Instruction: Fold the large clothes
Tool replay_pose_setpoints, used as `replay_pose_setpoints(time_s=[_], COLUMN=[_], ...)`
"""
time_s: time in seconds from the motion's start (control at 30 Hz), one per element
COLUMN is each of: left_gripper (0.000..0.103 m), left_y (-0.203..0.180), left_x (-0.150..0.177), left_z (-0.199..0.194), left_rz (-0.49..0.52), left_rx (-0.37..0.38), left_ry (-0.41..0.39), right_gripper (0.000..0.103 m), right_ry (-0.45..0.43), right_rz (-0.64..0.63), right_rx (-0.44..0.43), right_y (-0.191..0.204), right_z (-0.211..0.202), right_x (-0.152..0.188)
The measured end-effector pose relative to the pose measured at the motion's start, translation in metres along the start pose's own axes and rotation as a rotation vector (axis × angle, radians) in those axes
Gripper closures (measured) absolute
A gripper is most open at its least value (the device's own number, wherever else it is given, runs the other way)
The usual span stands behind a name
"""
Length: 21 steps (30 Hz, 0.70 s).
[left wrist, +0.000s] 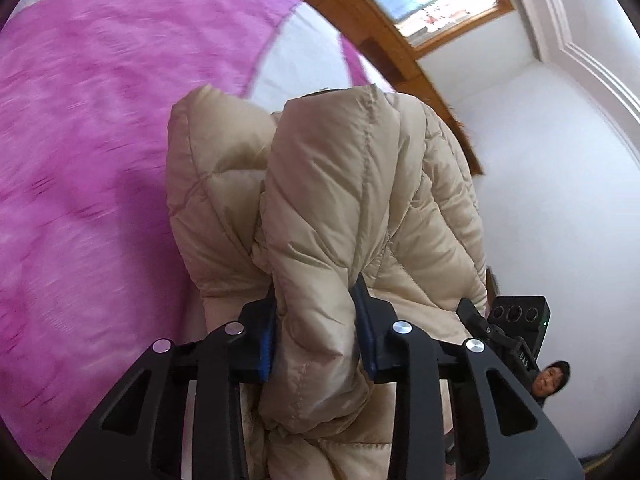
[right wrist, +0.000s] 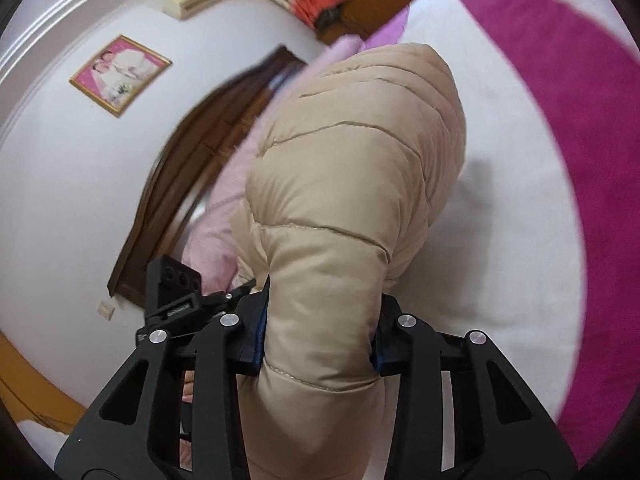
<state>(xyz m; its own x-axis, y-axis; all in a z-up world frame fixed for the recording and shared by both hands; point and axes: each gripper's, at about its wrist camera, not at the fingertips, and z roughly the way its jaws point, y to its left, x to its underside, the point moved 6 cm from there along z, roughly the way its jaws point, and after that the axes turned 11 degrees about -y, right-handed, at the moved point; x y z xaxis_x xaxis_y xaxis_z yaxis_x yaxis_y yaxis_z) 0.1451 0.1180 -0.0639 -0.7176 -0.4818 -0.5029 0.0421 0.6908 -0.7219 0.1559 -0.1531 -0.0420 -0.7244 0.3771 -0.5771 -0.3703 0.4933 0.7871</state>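
Note:
A beige quilted puffer jacket [left wrist: 344, 184] hangs over a bed with a pink and white cover [left wrist: 88, 128]. My left gripper [left wrist: 316, 320] is shut on a thick bunched fold of the jacket, its blue pads pressed into the fabric on both sides. In the right wrist view the same jacket [right wrist: 352, 168] rises in a padded hump, and my right gripper [right wrist: 320, 320] is shut on another puffy fold. The other gripper's black camera block [left wrist: 520, 316] shows at the right edge of the left wrist view, and likewise at the left [right wrist: 172, 284] in the right wrist view.
A wooden headboard [left wrist: 384, 40] runs along the white wall. A framed picture [right wrist: 120, 74] hangs on that wall, near a dark wooden door [right wrist: 188, 168]. A pale pink pillow [right wrist: 216, 236] lies behind the jacket. A person [left wrist: 552, 378] shows low at the right.

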Motion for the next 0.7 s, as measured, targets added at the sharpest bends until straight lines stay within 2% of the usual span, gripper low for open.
replay_pose_setpoints(time_s=[0.1,0.2,0.27,0.33,0.4,0.47,0.57,0.63,0.7], left_gripper=[0.071,0.071,0.071,0.071,0.065,0.062,0.061,0.060,0.058], left_y=[-0.036,-0.069,-0.081,-0.083,-0.080,-0.076,-0.067,-0.057,-0.045], left_x=[-0.002,0.011,0.025,0.043,0.056,0.064,0.066,0.062,0.059], left_z=[0.027,0.061,0.080,0.100,0.108,0.105,0.091,0.085,0.081], left_rz=[0.055,0.118,0.170,0.232,0.273,0.301,0.347,0.352,0.337], left_rx=[0.041,0.053,0.021,-0.053,-0.115,-0.155,-0.225,-0.272,-0.316], left_ry=[0.018,0.064,0.096,0.128,0.142,0.142,0.117,0.098,0.089], right_gripper=[0.065,0.065,0.063,0.055,0.047,0.041,0.040,0.041,0.049], right_ry=[-0.061,-0.100,-0.097,-0.060,-0.016,-0.004,-0.053,-0.069,-0.047], right_rz=[-0.036,-0.078,-0.111,-0.118,-0.095,-0.081,-0.108,-0.134,-0.167], right_rx=[0.045,0.120,0.195,0.295,0.383,0.432,0.478,0.478,0.473], right_y=[-0.005,-0.017,-0.031,-0.052,-0.070,-0.077,-0.065,-0.051,-0.040], right_z=[-0.029,-0.058,-0.069,-0.074,-0.074,-0.077,-0.093,-0.097,-0.092], right_x=[-0.025,-0.042,-0.046,-0.040,-0.029,-0.020,-0.014,-0.009,0.003])
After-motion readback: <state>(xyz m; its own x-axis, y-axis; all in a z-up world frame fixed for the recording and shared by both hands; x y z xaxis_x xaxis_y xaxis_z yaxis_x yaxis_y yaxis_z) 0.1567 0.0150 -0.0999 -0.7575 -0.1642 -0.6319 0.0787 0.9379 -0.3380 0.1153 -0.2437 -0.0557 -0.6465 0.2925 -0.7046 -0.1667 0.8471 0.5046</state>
